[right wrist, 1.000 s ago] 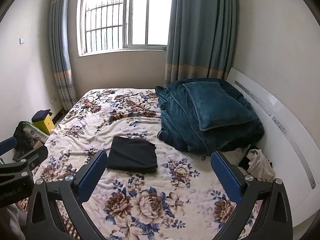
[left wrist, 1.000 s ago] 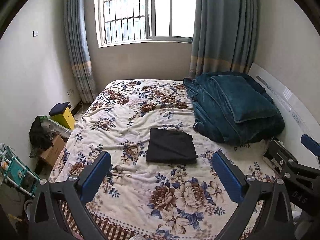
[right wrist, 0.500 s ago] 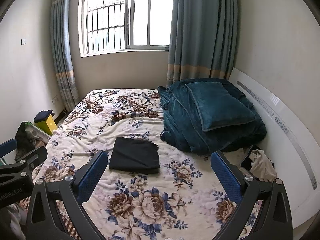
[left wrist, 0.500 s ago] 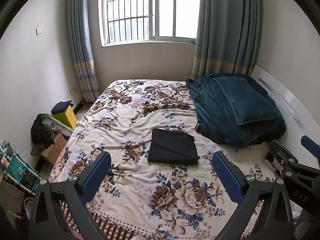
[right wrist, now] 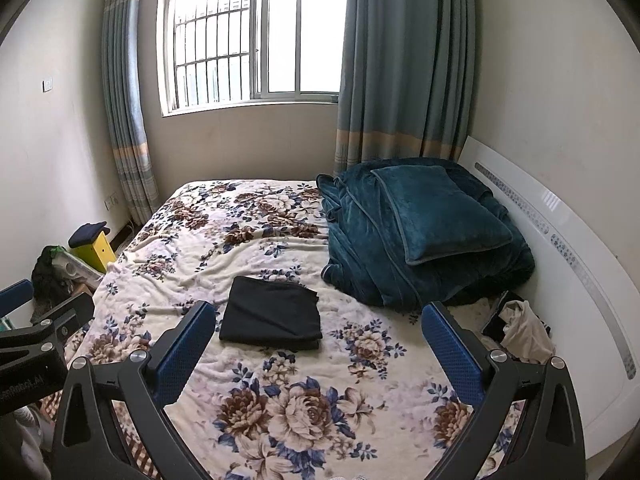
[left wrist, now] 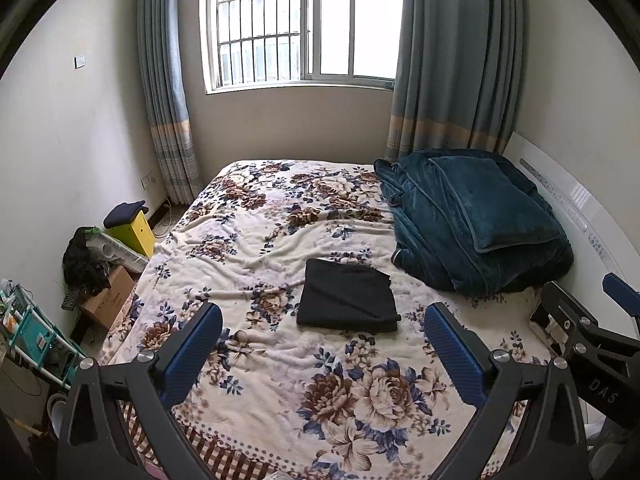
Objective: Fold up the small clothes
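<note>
Black folded garment (left wrist: 347,297) lies mid-bed (left wrist: 248,248), open blanket around.

Daylit barred window (left wrist: 304,28), teal curtains (left wrist: 456,56)

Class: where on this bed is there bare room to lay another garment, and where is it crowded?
Free: the floral bedspread left of the folded black garment, up toward the window, and the near strip before it. Crowded: the right side, under the teal blanket pile and crumpled clothes by the headboard.

"DAS" on right gripper (left wrist: 600,344) body; left gripper (right wrist: 28,344) lettering + cardboard box (left wrist: 106,300) print too blurry
</note>
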A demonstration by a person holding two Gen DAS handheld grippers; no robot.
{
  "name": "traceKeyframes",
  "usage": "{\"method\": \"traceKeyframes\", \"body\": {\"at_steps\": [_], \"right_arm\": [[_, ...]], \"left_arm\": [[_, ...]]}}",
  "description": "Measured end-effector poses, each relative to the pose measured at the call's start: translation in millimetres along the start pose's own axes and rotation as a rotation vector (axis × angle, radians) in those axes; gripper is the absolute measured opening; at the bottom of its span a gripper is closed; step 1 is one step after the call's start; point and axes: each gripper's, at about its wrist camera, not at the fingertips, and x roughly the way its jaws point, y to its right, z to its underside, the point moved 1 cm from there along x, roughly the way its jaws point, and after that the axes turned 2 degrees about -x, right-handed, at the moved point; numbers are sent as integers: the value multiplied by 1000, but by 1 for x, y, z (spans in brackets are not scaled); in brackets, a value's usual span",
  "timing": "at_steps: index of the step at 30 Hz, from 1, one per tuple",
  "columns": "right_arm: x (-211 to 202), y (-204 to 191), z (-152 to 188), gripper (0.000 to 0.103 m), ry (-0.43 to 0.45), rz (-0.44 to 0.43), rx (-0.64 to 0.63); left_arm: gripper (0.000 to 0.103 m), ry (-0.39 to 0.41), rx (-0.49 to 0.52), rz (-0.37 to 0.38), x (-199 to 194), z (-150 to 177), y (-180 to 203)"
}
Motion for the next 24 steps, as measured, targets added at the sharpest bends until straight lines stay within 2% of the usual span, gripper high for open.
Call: {"method": "traceKeyframes", "body": {"at_steps": [24], "right_arm": [[1,-12,-2,103,-5,3,7]], "left_arm": [[103,4,-10,-15,0,-5,6]]}}
